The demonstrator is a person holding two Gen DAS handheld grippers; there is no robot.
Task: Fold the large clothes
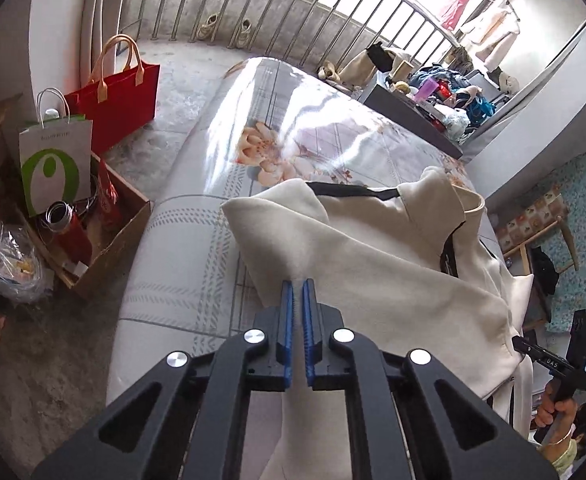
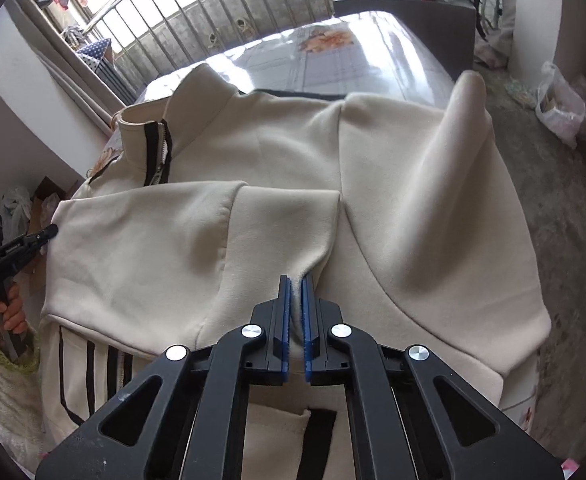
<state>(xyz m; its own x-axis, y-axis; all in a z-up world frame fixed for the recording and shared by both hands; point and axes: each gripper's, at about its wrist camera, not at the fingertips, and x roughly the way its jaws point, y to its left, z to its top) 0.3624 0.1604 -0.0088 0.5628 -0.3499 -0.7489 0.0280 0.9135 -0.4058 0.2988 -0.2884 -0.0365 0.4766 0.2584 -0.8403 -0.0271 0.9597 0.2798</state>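
sunlight from the barred balcony glared off the glossy floral-printed mattress [image 1: 221, 184] where a large cream fleece zip jacket with black trim [image 2: 293, 152] lay spread, collar towards the window side and hem hanging over the near edge. one sleeve was already laid across the chest. the left gripper [image 1: 298, 282] had its blue pads pressed together on a ridge of the cream cloth at the jacket's side, and the right gripper [image 2: 296, 278] was likewise pinched on a raised fold near the middle of the body, just below the folded sleeve.

i judged the step in hand to be the lengthwise fold, with the first sleeve in and the second sleeve [image 2: 449, 168] still bulging loose on the far side. the next move seemed to call for lifting both pinches together and carrying the cloth across evenly, keeping it taut so the laid sleeve did not slide out.
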